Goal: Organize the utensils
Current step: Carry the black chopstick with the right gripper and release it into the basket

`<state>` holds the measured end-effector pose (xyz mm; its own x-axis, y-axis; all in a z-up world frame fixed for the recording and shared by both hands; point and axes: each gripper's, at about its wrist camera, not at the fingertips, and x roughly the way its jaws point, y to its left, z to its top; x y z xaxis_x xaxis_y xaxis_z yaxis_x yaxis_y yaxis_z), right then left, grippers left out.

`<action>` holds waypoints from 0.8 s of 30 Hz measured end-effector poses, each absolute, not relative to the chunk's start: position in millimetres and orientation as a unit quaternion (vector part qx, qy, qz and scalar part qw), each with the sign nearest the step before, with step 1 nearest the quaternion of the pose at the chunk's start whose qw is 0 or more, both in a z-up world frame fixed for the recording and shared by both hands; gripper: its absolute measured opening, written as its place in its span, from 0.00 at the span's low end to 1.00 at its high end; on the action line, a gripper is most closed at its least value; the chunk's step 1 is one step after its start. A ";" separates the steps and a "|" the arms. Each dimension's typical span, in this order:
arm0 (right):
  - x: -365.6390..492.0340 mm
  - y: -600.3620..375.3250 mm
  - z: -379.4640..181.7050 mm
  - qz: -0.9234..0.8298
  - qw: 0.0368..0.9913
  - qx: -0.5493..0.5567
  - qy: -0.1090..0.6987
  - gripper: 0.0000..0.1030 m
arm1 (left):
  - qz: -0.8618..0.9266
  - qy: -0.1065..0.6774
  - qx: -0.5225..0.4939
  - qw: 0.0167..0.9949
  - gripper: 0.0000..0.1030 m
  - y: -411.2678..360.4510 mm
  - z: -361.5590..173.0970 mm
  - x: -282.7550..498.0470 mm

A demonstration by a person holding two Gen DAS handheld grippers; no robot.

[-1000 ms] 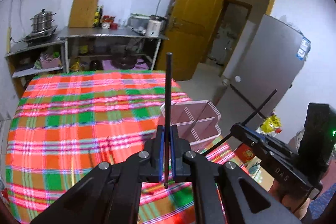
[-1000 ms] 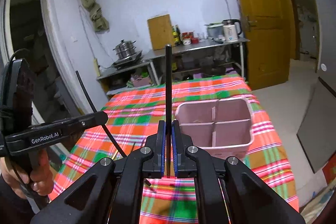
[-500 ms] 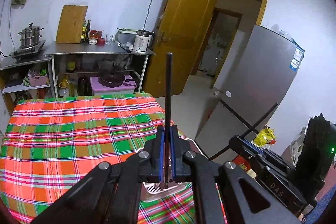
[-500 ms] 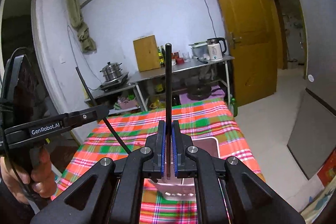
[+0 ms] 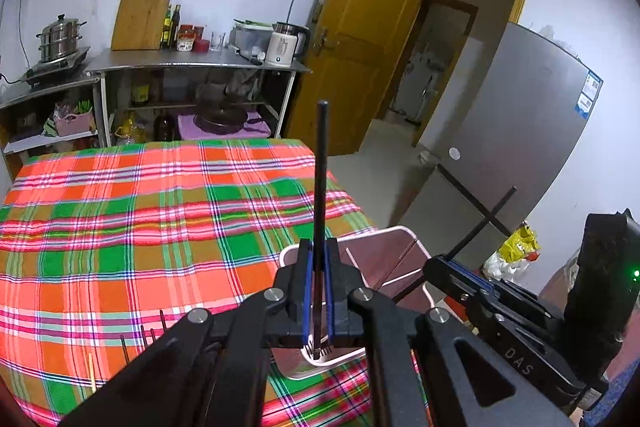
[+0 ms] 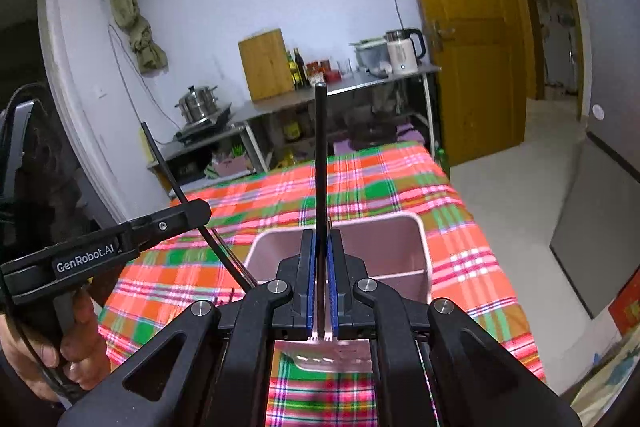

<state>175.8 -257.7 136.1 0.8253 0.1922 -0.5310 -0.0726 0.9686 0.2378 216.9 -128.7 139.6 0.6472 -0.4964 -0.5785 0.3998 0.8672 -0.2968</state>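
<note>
The pink holder (image 5: 394, 259) stands near the table's (image 5: 120, 211) right edge, at about 5 o'clock from the cloth's middle; bare floor (image 5: 380, 167) lies open beyond that edge. The checked cloth is wide and mostly bare, with a few sticks (image 5: 142, 339) at 7 o'clock. A steel shelf (image 5: 200, 61) lines the far wall.

The left gripper (image 5: 316, 295) is clamped on a black chopstick (image 5: 321, 179) over the holder, long axis toward 12 o'clock. The right gripper (image 6: 321, 287) pinches another chopstick (image 6: 320, 155), also toward 12 o'clock.
</note>
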 end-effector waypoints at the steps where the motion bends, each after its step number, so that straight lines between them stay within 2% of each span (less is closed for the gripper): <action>1: 178.1 -257.5 132.5 0.070 0.948 0.104 0.291 0.05 | -0.247 0.342 -0.070 0.904 0.06 -129.6 136.3 217.6; 11: 186.3 -258.5 114.8 0.070 0.942 0.104 0.312 0.05 | -0.250 0.350 -0.069 0.900 0.08 -129.9 120.2 217.7; 16: 184.5 -258.6 116.8 0.070 0.941 0.101 0.316 0.06 | -0.246 0.350 -0.075 0.901 0.19 -124.3 120.4 216.2; 18: 182.6 -258.5 119.1 0.069 0.942 0.099 0.314 0.10 | -0.247 0.347 -0.078 0.901 0.23 -121.6 122.8 213.8; 24: 171.8 -257.9 131.5 0.063 0.948 0.093 0.299 0.13 | -0.245 0.332 -0.080 0.907 0.27 -111.5 134.0 202.9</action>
